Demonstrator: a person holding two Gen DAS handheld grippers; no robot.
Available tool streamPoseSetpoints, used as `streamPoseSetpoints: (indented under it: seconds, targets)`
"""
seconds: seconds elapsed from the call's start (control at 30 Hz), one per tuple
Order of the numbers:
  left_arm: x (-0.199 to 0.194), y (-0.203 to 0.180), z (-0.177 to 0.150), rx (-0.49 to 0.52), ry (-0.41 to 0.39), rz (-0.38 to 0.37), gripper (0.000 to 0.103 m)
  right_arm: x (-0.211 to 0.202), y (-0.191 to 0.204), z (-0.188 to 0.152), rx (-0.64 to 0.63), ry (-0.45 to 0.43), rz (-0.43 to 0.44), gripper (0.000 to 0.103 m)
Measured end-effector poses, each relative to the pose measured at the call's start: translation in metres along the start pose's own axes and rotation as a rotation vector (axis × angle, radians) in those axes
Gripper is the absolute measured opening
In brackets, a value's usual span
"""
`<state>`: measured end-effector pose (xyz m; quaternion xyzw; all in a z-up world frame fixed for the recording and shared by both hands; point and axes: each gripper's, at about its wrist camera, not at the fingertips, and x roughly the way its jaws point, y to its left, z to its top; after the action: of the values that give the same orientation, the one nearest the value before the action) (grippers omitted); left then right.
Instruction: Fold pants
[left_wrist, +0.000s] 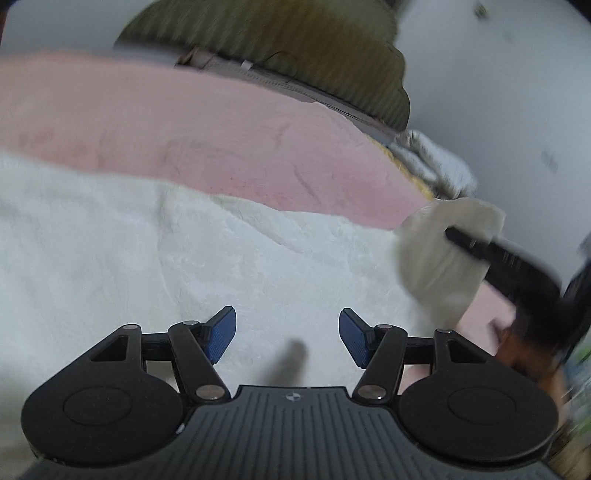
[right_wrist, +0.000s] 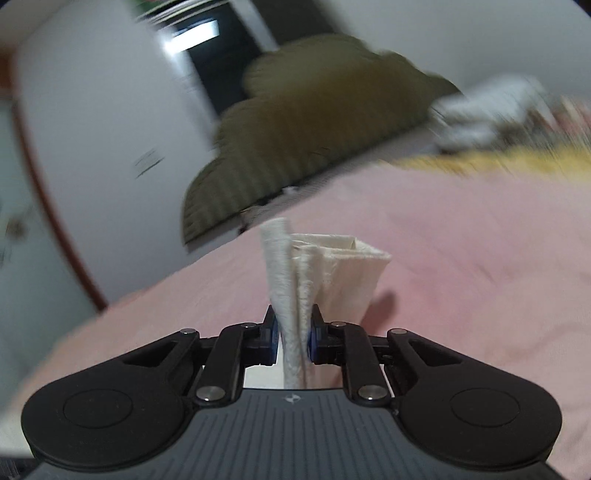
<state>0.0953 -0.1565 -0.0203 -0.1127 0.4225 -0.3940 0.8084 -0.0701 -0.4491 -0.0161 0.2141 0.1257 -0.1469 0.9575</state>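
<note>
You're barely getting started: white pants (left_wrist: 229, 266) lying spread over pink bed cover (left_wrist: 155, 122). Right gripper (right_wrist: 292, 334) pinching bunched pants corner, lifting it. Left gripper (left_wrist: 287, 334) hovering above pants, jaws wide, gripping nothing. Folds all remaining.

The pants (left_wrist: 221, 266) lie spread on the bed cover (left_wrist: 184, 122), directly before the left gripper (left_wrist: 287, 334); one corner rises at their right, between the fingers of the right gripper (right_wrist: 292, 332). A headboard (right_wrist: 314, 129) stands behind the bed cover; a heap of cloth (right_wrist: 491, 107) lies right of the headboard.
</note>
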Motion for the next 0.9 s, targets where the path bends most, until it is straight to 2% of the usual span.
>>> streamPoseSetpoints:
  seconds: [0.13,0.23,0.3,0.37,0.5,0.53,0.57,0.6,0.67,0.7,0.77,0.83,0.9]
  targets:
    - [0.005,0.024,0.016,-0.25,0.05,-0.234,0.068,0.002,0.079,-0.023,-0.324,0.059,0.099,0.015]
    - [0.014,0.029,0.023,-0.372,0.074,-0.402,0.077,0.006,0.109,-0.046,-0.424,0.118,0.163,0.015]
    - [0.021,0.033,0.026,-0.446,0.082,-0.465,0.084,0.004,0.121,-0.056,-0.454,0.139,0.189,0.015]
    - [0.028,0.038,0.028,-0.514,0.079,-0.474,0.085,0.002,0.127,-0.06,-0.462,0.147,0.208,0.015]
    - [0.041,0.054,0.033,-0.64,0.073,-0.424,0.084,-0.009,0.135,-0.059,-0.467,0.142,0.245,0.015]
    - [0.042,0.057,0.033,-0.658,0.07,-0.408,0.078,-0.011,0.137,-0.059,-0.474,0.145,0.257,0.015]
    - [0.04,0.06,0.035,-0.662,0.068,-0.389,0.067,-0.012,0.14,-0.06,-0.486,0.148,0.269,0.015]
    - [0.038,0.064,0.039,-0.651,0.07,-0.363,0.062,-0.014,0.143,-0.061,-0.501,0.149,0.276,0.015]
    - [0.03,0.071,0.045,-0.616,0.071,-0.312,0.043,-0.018,0.152,-0.067,-0.541,0.147,0.281,0.015]
    - [0.024,0.073,0.046,-0.595,0.068,-0.285,0.04,-0.019,0.156,-0.07,-0.554,0.147,0.285,0.015]
    - [0.008,0.073,0.047,-0.537,0.045,-0.202,0.026,-0.022,0.165,-0.075,-0.572,0.144,0.307,0.015]
    - [-0.009,0.069,0.052,-0.434,0.016,-0.108,0.021,-0.023,0.178,-0.079,-0.584,0.145,0.342,0.015]
    - [-0.031,0.061,0.057,-0.285,-0.017,0.003,0.017,-0.022,0.192,-0.085,-0.606,0.153,0.385,0.015]
